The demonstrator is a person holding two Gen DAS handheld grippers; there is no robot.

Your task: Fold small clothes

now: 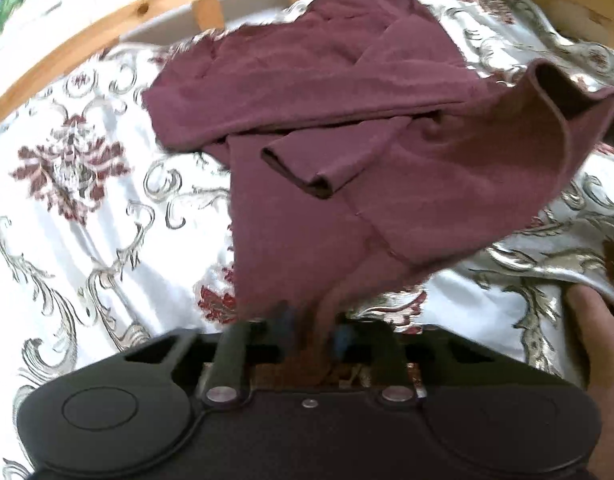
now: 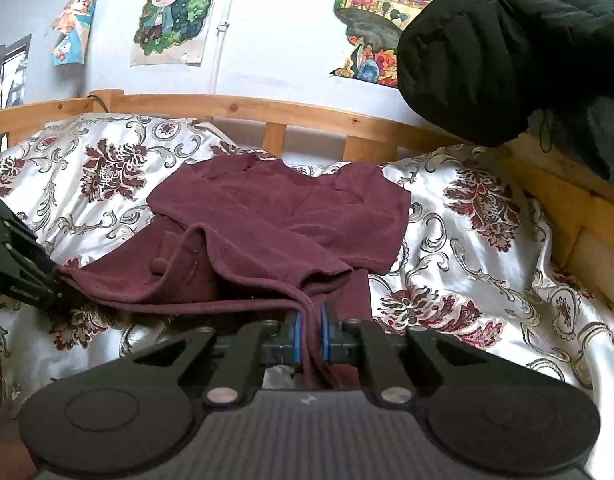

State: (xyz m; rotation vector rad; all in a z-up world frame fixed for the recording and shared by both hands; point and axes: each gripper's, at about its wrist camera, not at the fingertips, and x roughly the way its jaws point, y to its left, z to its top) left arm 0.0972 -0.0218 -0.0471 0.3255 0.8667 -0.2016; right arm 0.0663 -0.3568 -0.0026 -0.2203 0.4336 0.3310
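My right gripper (image 2: pixel 312 330) and left gripper (image 1: pixel 311 320) each pinch the maroon garment's (image 2: pixel 275 216) near hem, lifted off the floral bedspread (image 2: pixel 487 240).

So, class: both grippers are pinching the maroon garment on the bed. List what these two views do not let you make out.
1. Left wrist view: the left gripper fingertips are blurred and buried in the maroon garment.
2. Right wrist view: the left gripper body is cut off by the frame's left edge.
3. Right wrist view: the hem behind the right gripper is hidden by its housing.
4. Both views: the garment's underside lies against the bedspread.
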